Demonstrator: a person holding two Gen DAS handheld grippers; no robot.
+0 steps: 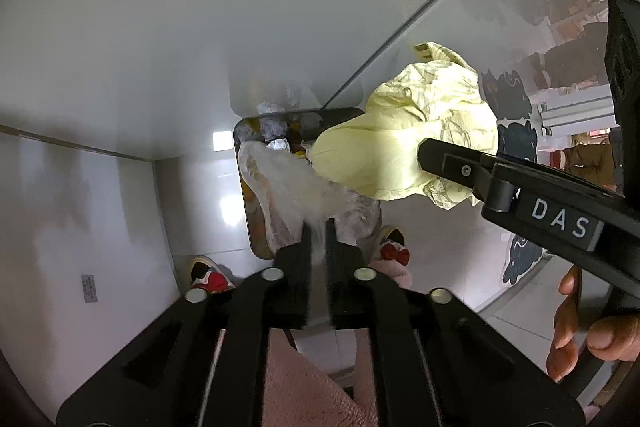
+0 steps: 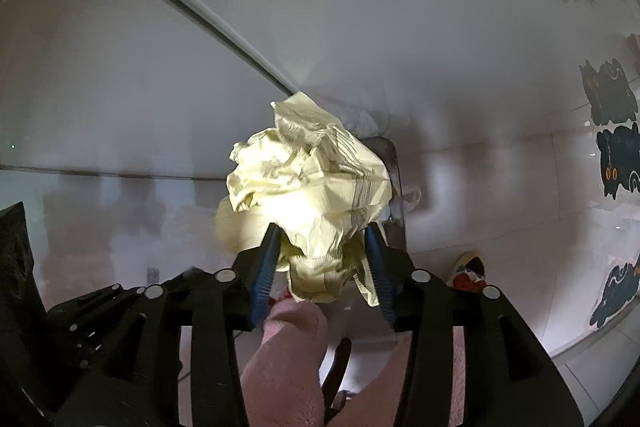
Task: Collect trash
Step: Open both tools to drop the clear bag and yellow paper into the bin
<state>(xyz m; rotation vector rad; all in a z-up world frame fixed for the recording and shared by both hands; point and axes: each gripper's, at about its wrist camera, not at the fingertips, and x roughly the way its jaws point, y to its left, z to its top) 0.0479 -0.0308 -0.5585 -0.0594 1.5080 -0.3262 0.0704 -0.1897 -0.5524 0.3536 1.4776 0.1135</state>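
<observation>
A crumpled pale yellow paper wad is clamped between my right gripper's blue-padded fingers. In the left wrist view the same wad hangs over the open trash bin, with my right gripper coming in from the right. My left gripper is shut on the clear plastic bin liner and holds its edge up. The bin holds several bits of white and orange trash under the liner. The bin shows only as a dark edge behind the wad in the right wrist view.
The bin stands on a glossy white tiled floor against white wall panels. The person's slippers with red bows stand beside the bin. Dark cat-shaped mats lie on the floor to the right.
</observation>
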